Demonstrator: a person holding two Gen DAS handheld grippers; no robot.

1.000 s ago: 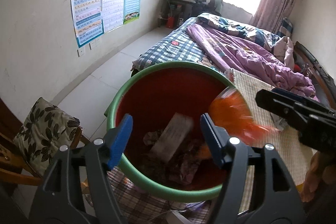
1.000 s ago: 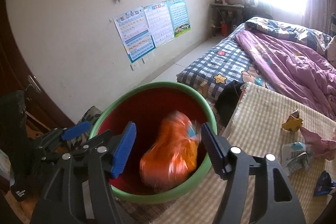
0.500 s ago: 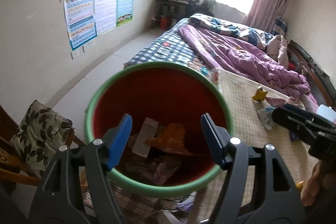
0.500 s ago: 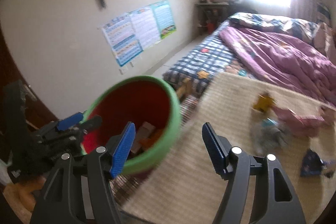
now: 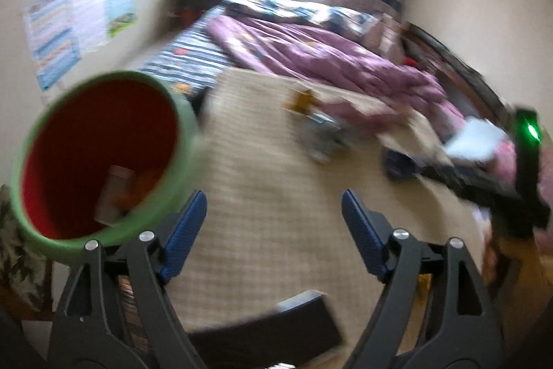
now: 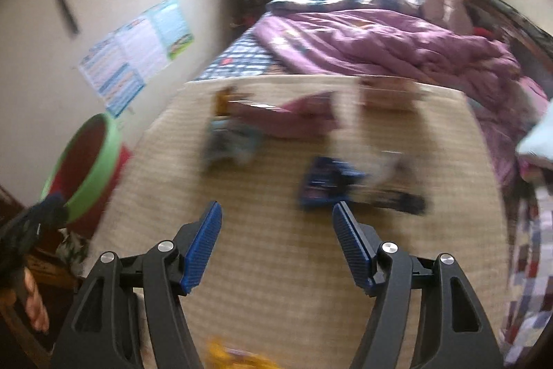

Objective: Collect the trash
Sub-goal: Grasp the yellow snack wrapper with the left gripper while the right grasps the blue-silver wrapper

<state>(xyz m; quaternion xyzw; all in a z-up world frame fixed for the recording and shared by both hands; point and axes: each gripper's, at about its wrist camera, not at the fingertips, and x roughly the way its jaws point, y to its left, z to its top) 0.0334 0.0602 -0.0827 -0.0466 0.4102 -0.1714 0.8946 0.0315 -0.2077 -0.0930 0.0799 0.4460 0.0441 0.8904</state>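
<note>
A red bin with a green rim [image 5: 188,134] stands left of a beige checked mat [image 5: 276,248]; an orange bag [image 5: 141,185] and a pale box lie inside it. Blurred trash lies on the mat: a yellow wrapper [image 6: 224,99], a crumpled bluish wrapper [image 6: 230,144], a pink wrapper [image 6: 293,116] and a dark blue wrapper [image 6: 325,185]. My left gripper [image 5: 273,196] hovers over the mat beside the bin, its jaws opening with nothing between them. My right gripper [image 6: 276,206] is open and empty, just short of the dark blue wrapper. The bin's rim [image 6: 103,158] sits far left in the right wrist view.
A bed with a purple quilt [image 6: 397,37] lies beyond the mat. A tan box [image 6: 387,95] and a black object [image 6: 394,201] rest on the mat. More yellow trash [image 6: 235,358] shows at the near edge. A cushioned chair [image 5: 13,251] stands by the bin.
The orange bag dropped into the bin. Both views swung right, from the bin to the mat with the trash. The left jaws stand wider apart.
</note>
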